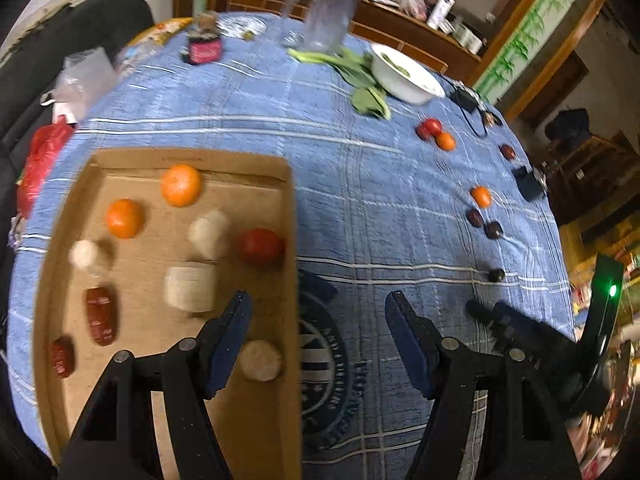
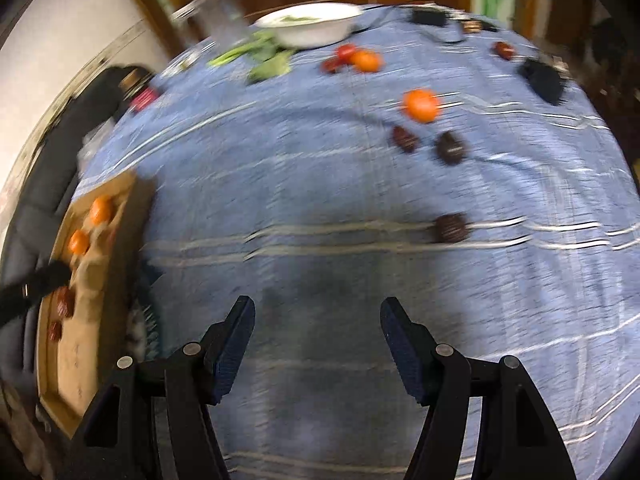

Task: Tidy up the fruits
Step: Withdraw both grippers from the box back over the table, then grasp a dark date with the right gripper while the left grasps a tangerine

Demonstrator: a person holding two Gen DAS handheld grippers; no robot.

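A cardboard box (image 1: 248,420) lies at the left on the blue cloth, holding two oranges (image 1: 181,185), a red tomato (image 1: 260,246), pale round pieces (image 1: 209,234) and dark red fruits (image 1: 101,314). My left gripper (image 1: 318,336) is open and empty over the box's right edge. Loose on the cloth are an orange (image 2: 420,105), dark fruits (image 2: 451,227), and a tomato-and-orange group (image 2: 356,58). My right gripper (image 2: 316,340) is open and empty above bare cloth, short of the nearest dark fruit. The box also shows in the right wrist view (image 2: 86,280). The right wrist view is blurred.
A white bowl (image 1: 404,74) with leafy greens (image 1: 360,80) beside it stands at the far side. A clear jug (image 1: 328,16), a pink jar (image 1: 204,50), plastic bags (image 1: 80,80) and black devices (image 1: 530,182) ring the table. A wooden sideboard (image 1: 360,12) stands behind.
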